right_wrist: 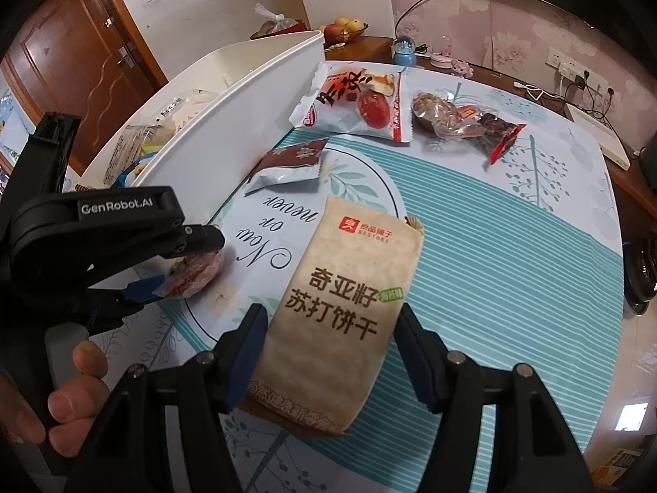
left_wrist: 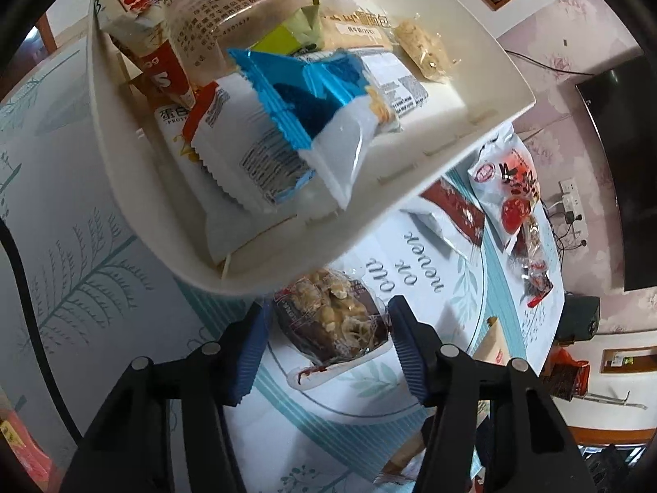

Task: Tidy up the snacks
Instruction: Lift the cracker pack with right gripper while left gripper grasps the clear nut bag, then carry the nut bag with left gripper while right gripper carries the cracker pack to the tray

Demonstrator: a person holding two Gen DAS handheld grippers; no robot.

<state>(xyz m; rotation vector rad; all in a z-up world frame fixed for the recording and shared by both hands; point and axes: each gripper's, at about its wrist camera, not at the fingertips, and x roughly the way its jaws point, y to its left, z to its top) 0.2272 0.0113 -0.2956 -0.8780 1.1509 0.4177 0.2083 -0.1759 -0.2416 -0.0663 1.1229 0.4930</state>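
My left gripper (left_wrist: 328, 312) is shut on a clear-wrapped nut snack (left_wrist: 332, 320), its blue pads against both sides of the wrapper, just in front of the white bin (left_wrist: 410, 189). The right wrist view shows that gripper (right_wrist: 189, 267) from the side, with the same snack (right_wrist: 193, 275) pinched low over the tablecloth. My right gripper (right_wrist: 330, 316) is shut on a beige cracker packet (right_wrist: 341, 287), gripped across its width. The bin (right_wrist: 230, 123) is piled with several wrapped snacks, among them a blue-and-white packet (left_wrist: 320, 123).
On the teal-striped tablecloth (right_wrist: 513, 267) lie a red date packet (right_wrist: 357, 102), a small brown-and-white packet (right_wrist: 291, 164) and clear-wrapped nut snacks (right_wrist: 464, 119). A person's hand (right_wrist: 78, 394) holds the left gripper. A sideboard with a fruit bowl (right_wrist: 345, 28) runs behind the table.
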